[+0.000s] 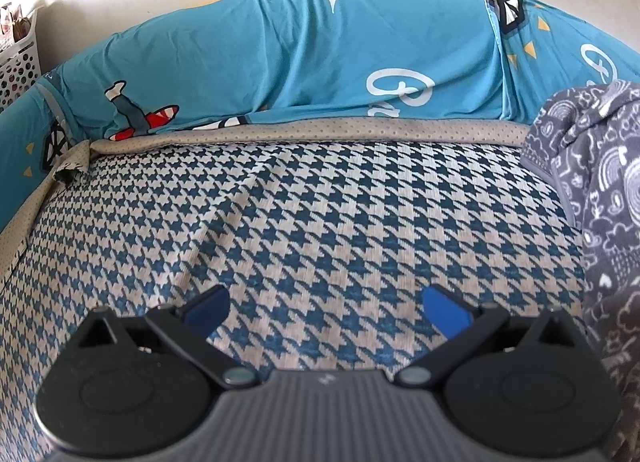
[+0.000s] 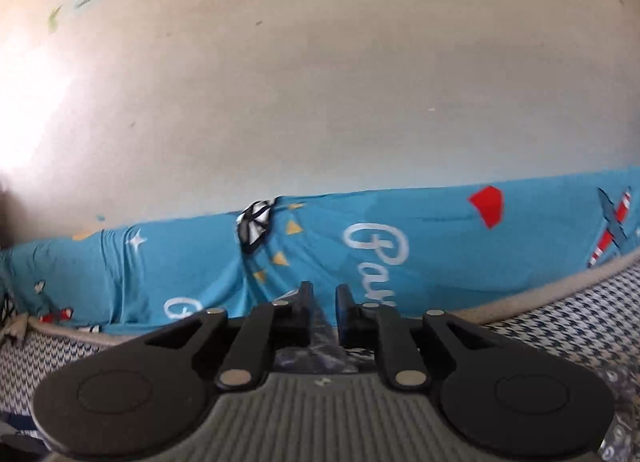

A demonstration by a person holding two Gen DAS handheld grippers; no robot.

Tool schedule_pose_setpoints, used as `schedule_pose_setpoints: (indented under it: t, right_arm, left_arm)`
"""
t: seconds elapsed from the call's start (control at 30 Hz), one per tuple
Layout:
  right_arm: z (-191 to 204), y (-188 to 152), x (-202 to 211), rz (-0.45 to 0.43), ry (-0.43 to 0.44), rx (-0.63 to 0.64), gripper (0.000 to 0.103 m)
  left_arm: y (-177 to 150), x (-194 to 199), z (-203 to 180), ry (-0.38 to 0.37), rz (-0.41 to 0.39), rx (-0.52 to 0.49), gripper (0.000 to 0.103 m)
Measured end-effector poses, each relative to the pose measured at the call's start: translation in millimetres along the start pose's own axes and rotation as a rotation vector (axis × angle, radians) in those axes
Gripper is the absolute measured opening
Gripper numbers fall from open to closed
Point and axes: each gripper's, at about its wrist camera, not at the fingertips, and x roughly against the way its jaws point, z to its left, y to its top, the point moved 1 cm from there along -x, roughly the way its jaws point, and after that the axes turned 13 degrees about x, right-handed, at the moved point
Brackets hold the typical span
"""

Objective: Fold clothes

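While the left gripper (image 1: 326, 308) is held over the houndstooth bed cover (image 1: 304, 222), its jaws are spread wide with nothing between them. The grey patterned garment (image 1: 600, 190) is seen heaped at the right edge of that view, apart from the blue pads. The right gripper (image 2: 323, 298) is aimed toward the blue printed bolster (image 2: 400, 246) and the wall (image 2: 320, 102) (its jaws are parted only narrowly); whether cloth is pinched there cannot be told.

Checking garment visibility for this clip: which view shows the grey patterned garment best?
The left wrist view: the grey patterned garment hangs along its right edge, doodle print sharp. The right wrist view catches only blurred scraps at its bottom right corner.
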Motion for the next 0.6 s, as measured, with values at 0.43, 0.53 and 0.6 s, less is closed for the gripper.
schedule_pose_setpoints:
  t: [0.43, 0.53, 0.6]
  right_arm:
    - [44, -16, -42, 0.097, 0.021, 0.218, 0.037]
    - [42, -17, -43, 0.104, 0.03, 0.191, 0.025]
    - [38, -16, -42, 0.104, 0.038, 0.149, 0.018]
  left_arm:
    - [-4, -2, 1, -0.001, 0.013, -0.013, 0.103]
    - [-4, -2, 0, 0.001, 0.01, -0.018, 0.103]
    - [-3, -2, 0, 0.003, 0.008, -0.019, 0.103]
